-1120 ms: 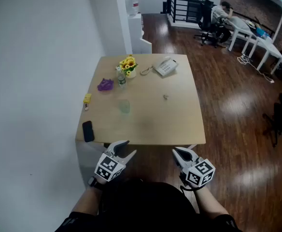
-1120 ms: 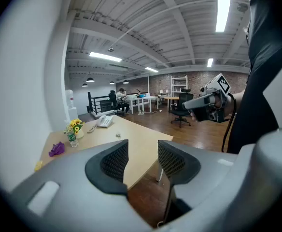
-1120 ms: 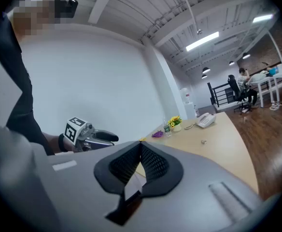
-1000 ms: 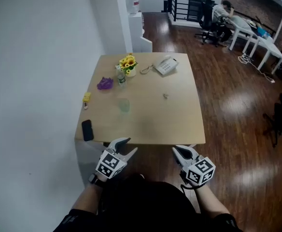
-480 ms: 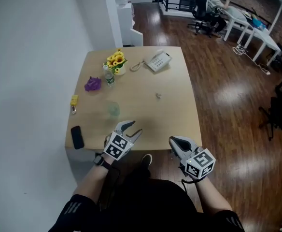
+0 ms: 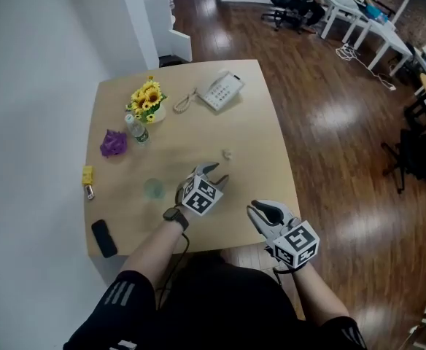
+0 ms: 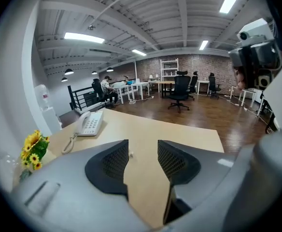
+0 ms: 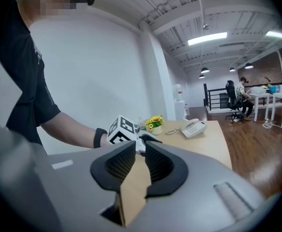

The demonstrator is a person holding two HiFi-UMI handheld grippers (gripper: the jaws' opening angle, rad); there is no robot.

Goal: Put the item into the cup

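Observation:
A tiny pale item [image 6: 226, 154] lies on the tan table [image 6: 257, 122], right of centre. A clear cup [image 6: 153, 189] stands upright to its left, nearer the front edge. My left gripper [image 6: 217, 170] is over the table just short of the item, open and empty. In the left gripper view the item [image 7: 130, 154] shows small and far off in the gap of the left gripper [image 7: 143, 149]. My right gripper [image 6: 257, 208] hangs at the table's front right edge, its jaws narrowly open with nothing between them; the right gripper view shows the same narrow gap in it [image 8: 140, 146].
At the back stand a white desk phone [image 6: 220, 91], a sunflower pot [image 6: 147, 97] and a small bottle [image 6: 135, 128]. A purple thing [image 6: 113, 143], a yellow thing [image 6: 87, 175] and a black phone [image 6: 103, 238] lie along the left side. Wooden floor lies to the right.
The view has moved closer over the table. My left gripper went from below the front edge out over the table toward the item. The right gripper stayed near the front edge.

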